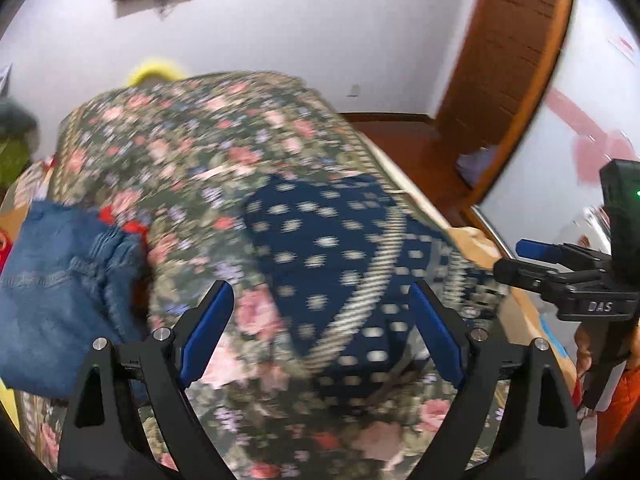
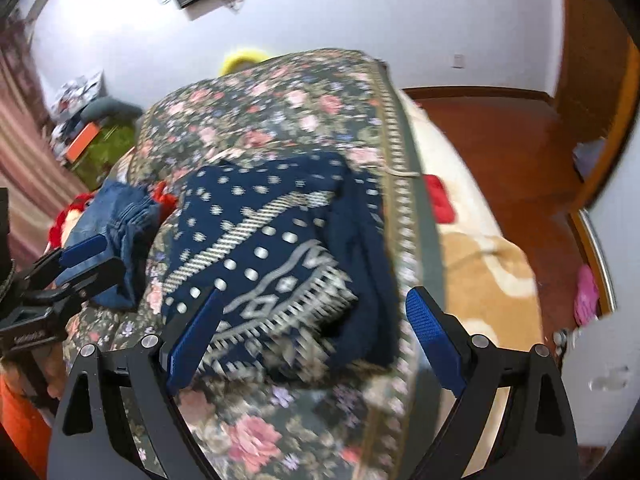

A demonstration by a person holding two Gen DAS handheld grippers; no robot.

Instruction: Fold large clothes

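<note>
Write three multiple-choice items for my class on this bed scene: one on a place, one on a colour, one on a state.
1. The blue denim garment lies where, seen from the right wrist, relative to the navy white-patterned garment?
A left
B right
C on top

2. The gripper finger pads are
A red
B blue
C yellow

3. The left gripper and right gripper are
A both shut
B both open
C one on cloth

Answers:
A, the denim sits left of the navy cloth on the floral bedspread.
B, the pads show blue.
B, fingers stand apart, holding nothing.
</note>
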